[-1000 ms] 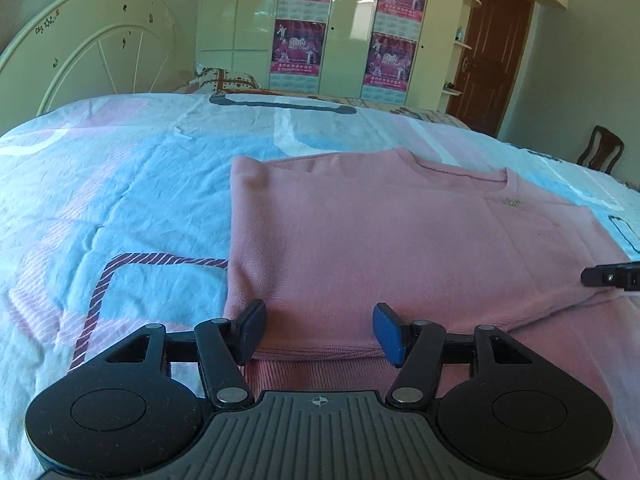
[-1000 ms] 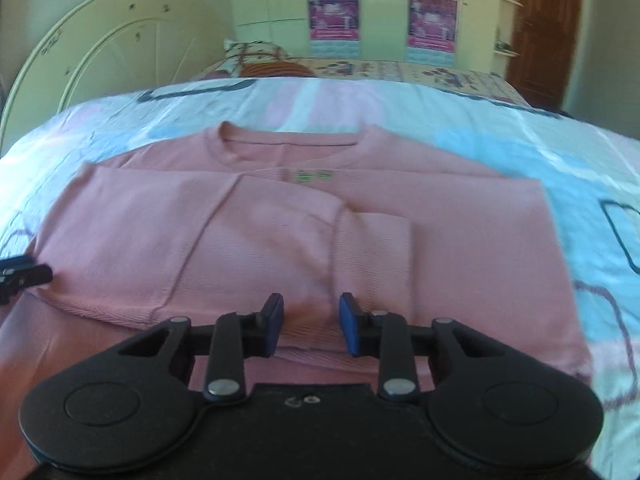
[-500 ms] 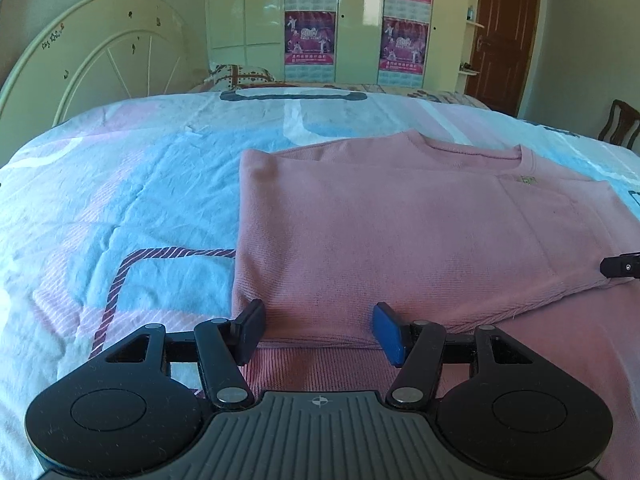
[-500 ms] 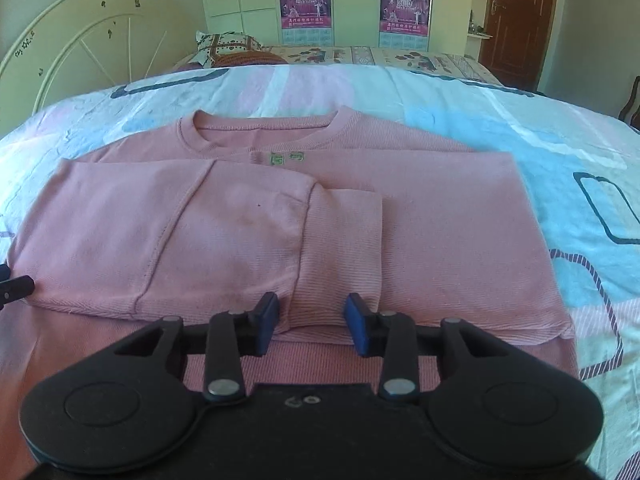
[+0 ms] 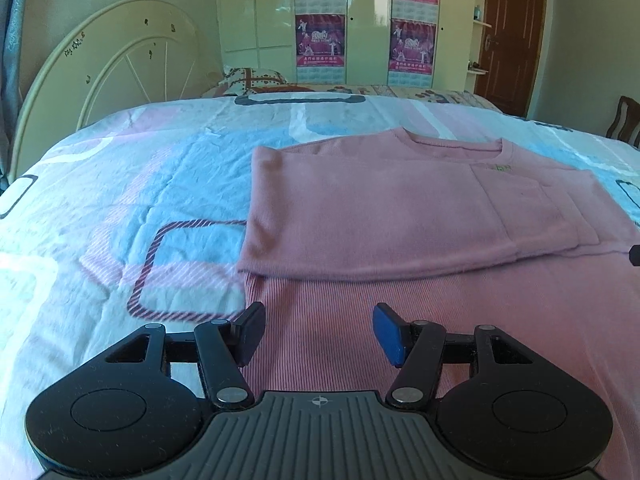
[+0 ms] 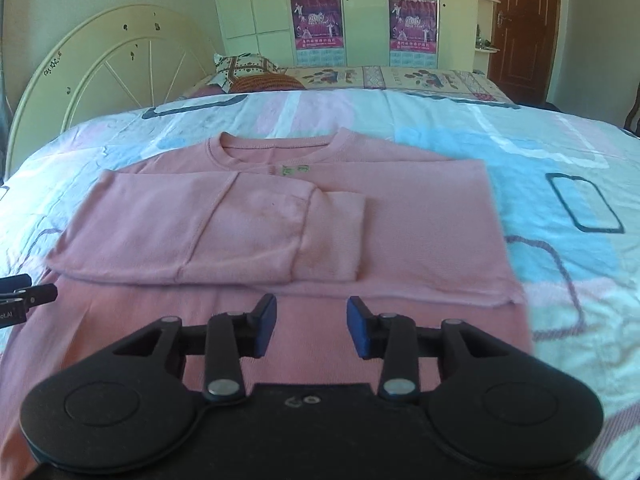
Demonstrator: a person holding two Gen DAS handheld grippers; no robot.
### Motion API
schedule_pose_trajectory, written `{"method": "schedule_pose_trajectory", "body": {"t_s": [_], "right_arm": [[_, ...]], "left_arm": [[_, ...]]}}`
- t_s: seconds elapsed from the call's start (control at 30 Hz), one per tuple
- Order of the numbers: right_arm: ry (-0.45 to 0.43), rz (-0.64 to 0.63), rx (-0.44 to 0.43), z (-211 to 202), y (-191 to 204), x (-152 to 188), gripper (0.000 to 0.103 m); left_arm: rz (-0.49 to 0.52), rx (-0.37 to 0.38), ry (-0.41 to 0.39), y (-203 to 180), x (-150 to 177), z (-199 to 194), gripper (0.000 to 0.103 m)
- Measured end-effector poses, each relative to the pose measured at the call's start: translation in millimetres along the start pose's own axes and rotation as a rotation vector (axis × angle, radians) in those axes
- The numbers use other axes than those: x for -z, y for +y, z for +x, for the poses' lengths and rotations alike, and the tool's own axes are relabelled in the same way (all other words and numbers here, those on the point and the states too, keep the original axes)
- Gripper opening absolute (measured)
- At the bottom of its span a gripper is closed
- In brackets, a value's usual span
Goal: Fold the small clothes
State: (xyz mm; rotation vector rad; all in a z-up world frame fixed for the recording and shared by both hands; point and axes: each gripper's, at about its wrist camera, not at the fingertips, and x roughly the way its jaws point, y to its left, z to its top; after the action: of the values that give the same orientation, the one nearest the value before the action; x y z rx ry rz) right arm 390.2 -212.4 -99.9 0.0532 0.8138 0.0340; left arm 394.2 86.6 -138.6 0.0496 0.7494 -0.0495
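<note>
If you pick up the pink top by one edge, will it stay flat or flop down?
Probably flop: the pink top is soft knit, already folded over itself. It likely feels light, lying thin on the bedspread. Its folded sleeves may slide open.

"2010" on wardrobe posters (image 6: 314, 20)

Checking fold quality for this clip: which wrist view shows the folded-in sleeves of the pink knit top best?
The right wrist view: both folded sleeves lie centred across the pink knit top, their cuffs overlapping. The left wrist view shows the top obliquely from its left, with the cuffs squeezed toward the right edge.
</note>
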Motion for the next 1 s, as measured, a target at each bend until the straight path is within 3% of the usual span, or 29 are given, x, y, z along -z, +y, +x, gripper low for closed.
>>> {"method": "schedule_pose_trajectory", "body": {"t_s": [0.27,0.47,0.73,0.87,1.0], "right_arm": [[-0.056,0.021,-0.005,-61,-28,32,0.037],[-0.035,0.028,0.016,-61,-42,38,0.037],[0.011,0.075,0.05,-97,-94,88,0.044],[0.038,0.075,0.038,-110,-103,115,0.044],[0.043,0.099,0.005,-124,-107,135,0.044]], "left_arm": [[-0.024,-0.011,-0.024,-11,36,-48,0.059],[0.0,-0.012,0.022,-14,47,-53,0.059],[-0.013,-0.078,0.066,-1,89,-77,0.059],[-0.034,-0.103,0.063,-3,102,-97,0.068],[-0.047,-0.114,0.046,-8,117,-120,0.071]]}}
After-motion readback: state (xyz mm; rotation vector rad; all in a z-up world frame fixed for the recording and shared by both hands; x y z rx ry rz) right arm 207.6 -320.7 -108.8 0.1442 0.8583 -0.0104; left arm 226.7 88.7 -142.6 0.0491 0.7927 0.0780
